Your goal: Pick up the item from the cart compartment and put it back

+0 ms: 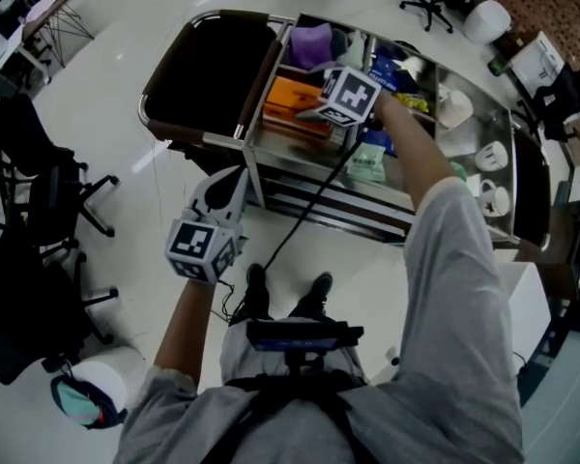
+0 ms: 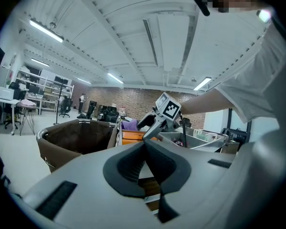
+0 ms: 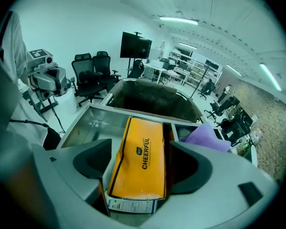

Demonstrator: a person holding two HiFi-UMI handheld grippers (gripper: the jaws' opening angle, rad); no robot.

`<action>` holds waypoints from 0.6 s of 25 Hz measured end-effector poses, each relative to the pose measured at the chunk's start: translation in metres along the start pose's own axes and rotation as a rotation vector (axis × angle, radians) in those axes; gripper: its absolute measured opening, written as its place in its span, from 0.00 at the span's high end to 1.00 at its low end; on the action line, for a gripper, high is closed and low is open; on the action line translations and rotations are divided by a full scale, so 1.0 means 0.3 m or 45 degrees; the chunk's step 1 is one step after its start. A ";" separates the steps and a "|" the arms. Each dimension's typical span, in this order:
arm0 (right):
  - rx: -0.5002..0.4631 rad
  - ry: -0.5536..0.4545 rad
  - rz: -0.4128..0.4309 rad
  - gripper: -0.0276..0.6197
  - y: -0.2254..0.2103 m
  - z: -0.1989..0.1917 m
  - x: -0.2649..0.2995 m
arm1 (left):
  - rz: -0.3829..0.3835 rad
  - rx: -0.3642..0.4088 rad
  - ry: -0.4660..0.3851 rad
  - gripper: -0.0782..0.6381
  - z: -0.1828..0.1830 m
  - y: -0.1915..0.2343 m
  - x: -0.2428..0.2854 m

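An orange "CHEERFUL" box (image 3: 139, 149) lies flat in a steel compartment (image 3: 83, 128) of the cart (image 1: 304, 162); the head view shows the same box (image 1: 286, 99). My right gripper (image 3: 138, 171) reaches down over it, jaws set wide on either side of the box's near end, pads close to its long edges with a thin dark gap showing on the right. From above, this gripper (image 1: 307, 110) hangs over the cart's left compartments. My left gripper (image 1: 226, 186) is held low in front of the cart, over the floor, with its pads (image 2: 133, 163) together and nothing between them.
A dark brown bag bin (image 1: 208, 71) hangs at the cart's left end. A purple item (image 1: 311, 44) fills the compartment beyond the box, a green packet (image 1: 367, 162) lies nearer, white cups (image 1: 490, 158) sit at the right. Office chairs (image 1: 39, 182) stand on the left floor.
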State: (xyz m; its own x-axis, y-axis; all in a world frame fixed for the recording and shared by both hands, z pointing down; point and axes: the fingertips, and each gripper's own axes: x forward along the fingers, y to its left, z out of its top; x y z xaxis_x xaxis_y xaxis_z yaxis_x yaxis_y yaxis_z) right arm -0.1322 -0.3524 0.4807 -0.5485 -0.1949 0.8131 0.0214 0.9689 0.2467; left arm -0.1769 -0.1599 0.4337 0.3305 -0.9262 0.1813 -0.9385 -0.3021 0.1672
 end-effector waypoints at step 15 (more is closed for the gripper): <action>0.427 -0.376 -0.337 0.94 -0.003 0.029 -0.397 | -0.053 0.062 -0.008 0.89 0.049 -0.070 0.037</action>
State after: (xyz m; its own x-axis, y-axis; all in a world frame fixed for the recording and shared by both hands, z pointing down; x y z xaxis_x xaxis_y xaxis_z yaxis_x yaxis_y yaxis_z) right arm -0.0743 -0.3287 0.3789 -0.7122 -0.4354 0.5506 -0.3926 0.8973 0.2017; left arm -0.1549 -0.1671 0.4179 0.3689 -0.9140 0.1689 -0.9277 -0.3510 0.1270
